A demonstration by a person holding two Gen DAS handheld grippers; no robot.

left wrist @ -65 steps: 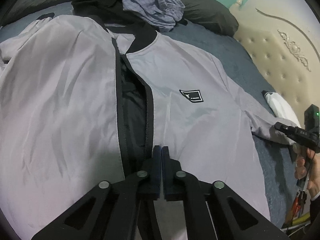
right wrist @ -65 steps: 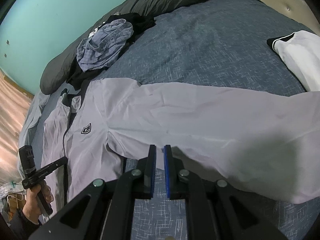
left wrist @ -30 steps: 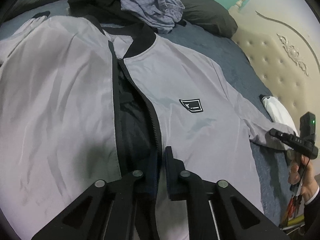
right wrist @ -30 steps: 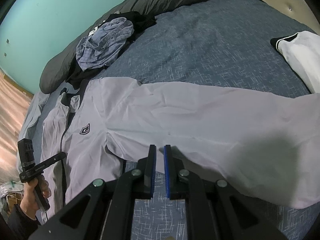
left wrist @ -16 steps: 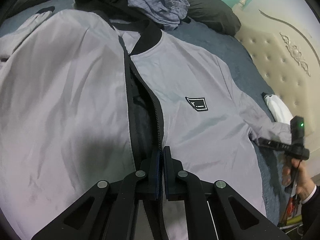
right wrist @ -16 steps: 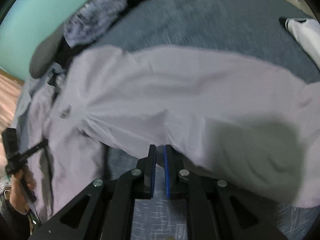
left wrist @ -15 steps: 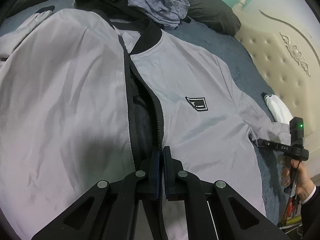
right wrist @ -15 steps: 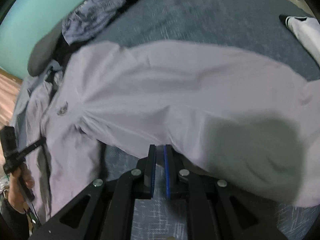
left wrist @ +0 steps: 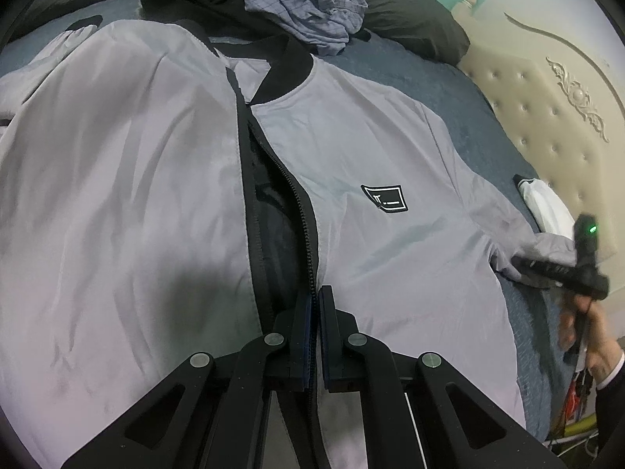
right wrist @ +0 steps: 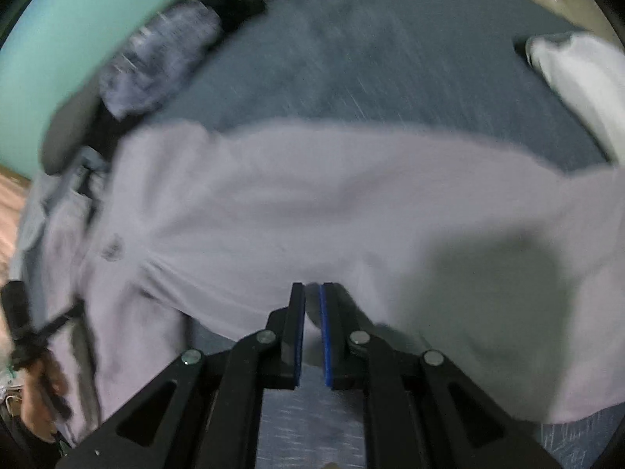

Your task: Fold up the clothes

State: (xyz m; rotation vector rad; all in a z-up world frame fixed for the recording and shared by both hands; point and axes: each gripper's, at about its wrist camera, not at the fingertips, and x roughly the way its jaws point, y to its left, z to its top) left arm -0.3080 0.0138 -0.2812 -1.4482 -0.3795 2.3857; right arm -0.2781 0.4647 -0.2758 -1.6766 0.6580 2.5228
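The grey jacket [left wrist: 390,148] lies spread on the bed [left wrist: 449,90], unzipped. It looks thin, light and slippery, best gripped at seams or hems. The left gripper [left wrist: 315,305] is clamped on the zipper edge; the right gripper [right wrist: 312,301] pinches the sleeve [right wrist: 351,203] hem.

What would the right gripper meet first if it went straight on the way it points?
Probably the jacket's sleeve: the right gripper, jaws nearly shut, points down at its near edge. Blur leaves depth unclear.
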